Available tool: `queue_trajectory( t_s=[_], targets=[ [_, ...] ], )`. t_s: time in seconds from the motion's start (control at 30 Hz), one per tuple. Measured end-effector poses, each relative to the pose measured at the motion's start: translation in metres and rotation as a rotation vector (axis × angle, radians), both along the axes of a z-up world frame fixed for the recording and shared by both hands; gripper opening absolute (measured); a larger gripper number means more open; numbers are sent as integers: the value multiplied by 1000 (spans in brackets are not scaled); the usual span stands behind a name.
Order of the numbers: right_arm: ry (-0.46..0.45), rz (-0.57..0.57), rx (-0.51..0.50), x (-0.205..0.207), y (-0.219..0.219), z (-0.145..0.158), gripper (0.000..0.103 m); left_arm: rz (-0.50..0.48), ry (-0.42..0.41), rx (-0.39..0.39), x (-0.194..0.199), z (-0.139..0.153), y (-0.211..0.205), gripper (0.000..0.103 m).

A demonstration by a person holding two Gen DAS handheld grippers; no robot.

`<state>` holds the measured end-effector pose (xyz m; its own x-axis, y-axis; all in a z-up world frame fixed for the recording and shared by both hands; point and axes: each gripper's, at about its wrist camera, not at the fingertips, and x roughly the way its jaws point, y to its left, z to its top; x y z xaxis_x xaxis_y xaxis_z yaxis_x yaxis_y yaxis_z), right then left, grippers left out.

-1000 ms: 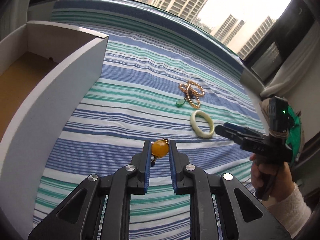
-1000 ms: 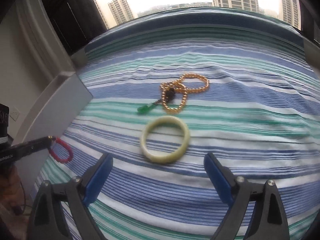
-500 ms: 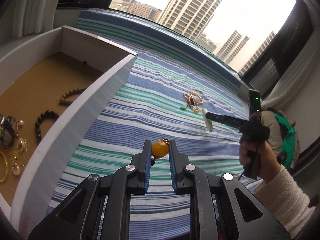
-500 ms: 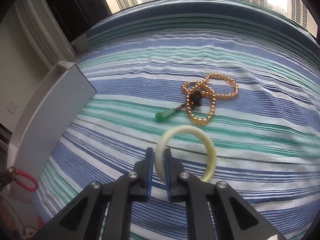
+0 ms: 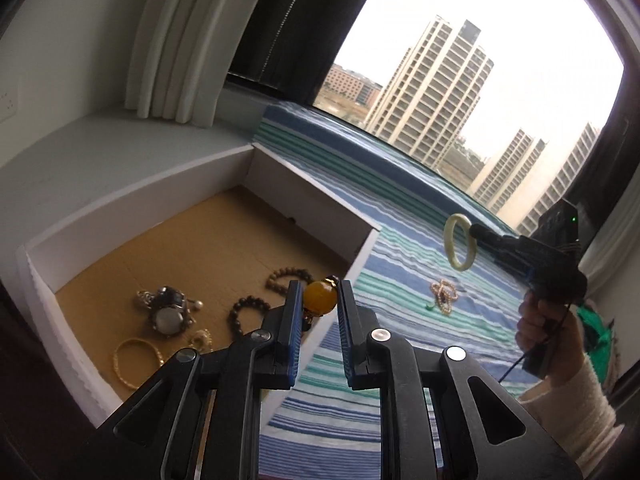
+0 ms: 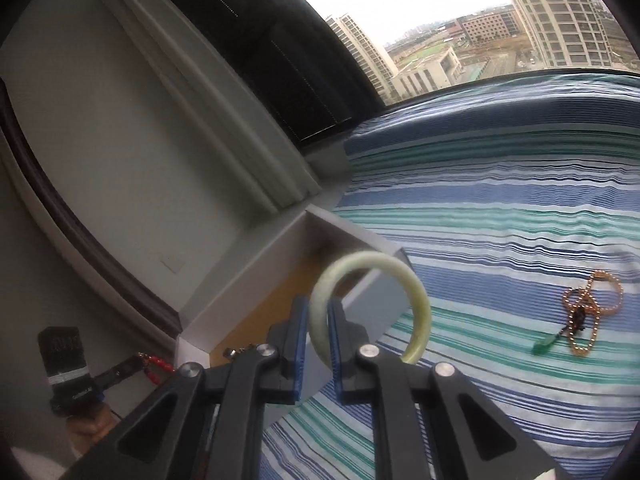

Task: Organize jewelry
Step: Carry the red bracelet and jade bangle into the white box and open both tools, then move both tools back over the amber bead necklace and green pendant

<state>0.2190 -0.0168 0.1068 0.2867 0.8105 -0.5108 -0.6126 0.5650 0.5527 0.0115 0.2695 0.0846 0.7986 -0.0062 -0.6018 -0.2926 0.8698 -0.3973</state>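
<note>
My left gripper (image 5: 319, 302) is shut on an amber bead (image 5: 320, 298) of a red bead bracelet (image 6: 158, 365), held above the near wall of the white jewelry box (image 5: 316, 194). My right gripper (image 6: 318, 314) is shut on a pale green jade bangle (image 6: 416, 300) and holds it in the air; the bangle also shows in the left wrist view (image 5: 460, 247). A gold bead necklace with a green pendant (image 6: 584, 312) lies on the striped bedcover and also shows in the left wrist view (image 5: 442, 295).
The box has a brown floor holding dark bead bracelets (image 5: 246, 312), a gold bangle (image 5: 134, 358) and a silver brooch (image 5: 164, 310). The box sits left of the striped bedcover (image 6: 500, 208). A window sill and curtain (image 5: 176, 40) stand behind.
Both grippers have risen and swung left toward the box. The right gripper has lifted the jade bangle off the bedcover. The box interior has come into view.
</note>
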Motion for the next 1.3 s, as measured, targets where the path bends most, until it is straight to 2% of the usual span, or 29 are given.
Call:
queue_trajectory(
  t_s=[0.07,0.2,0.37,0.53,0.6,0.63,0.67,0.73,0.83,0.87,1.0,1.13,1.3],
  targets=[
    [-2,46,-12,4,39,-1,11,47,46,8,5,-18,17,15],
    [5,119,-77,10,112,-18,11,92,149,-27,14,-62,38,15],
    [-14,163,-287,14,192,-62,11,118,239,-44,22,-97,47,15],
    [-6,212,-453,1,249,-106,13,127,293,-31,27,-107,46,16],
    [18,209,-437,-6,256,-110,14,135,302,-21,26,-109,45,21],
    [29,207,-421,-9,257,-107,17,139,299,-17,24,-107,44,34],
    [32,207,-403,-17,253,-101,32,147,294,-10,22,-105,43,47],
    [-10,204,-367,-28,241,-86,52,159,272,24,16,-98,38,55],
    [-121,185,-357,-48,207,-58,55,152,242,65,15,-86,22,61],
    [-154,169,-358,-54,191,-52,60,139,227,77,15,-81,14,63],
    [-270,74,-410,-81,121,-46,69,43,149,122,20,-61,-37,72],
    [-339,-90,-536,-102,41,-73,79,-106,93,115,37,-61,-99,93],
    [-235,-296,-662,-105,-75,-133,79,-304,172,106,74,-109,-180,94]
  ],
)
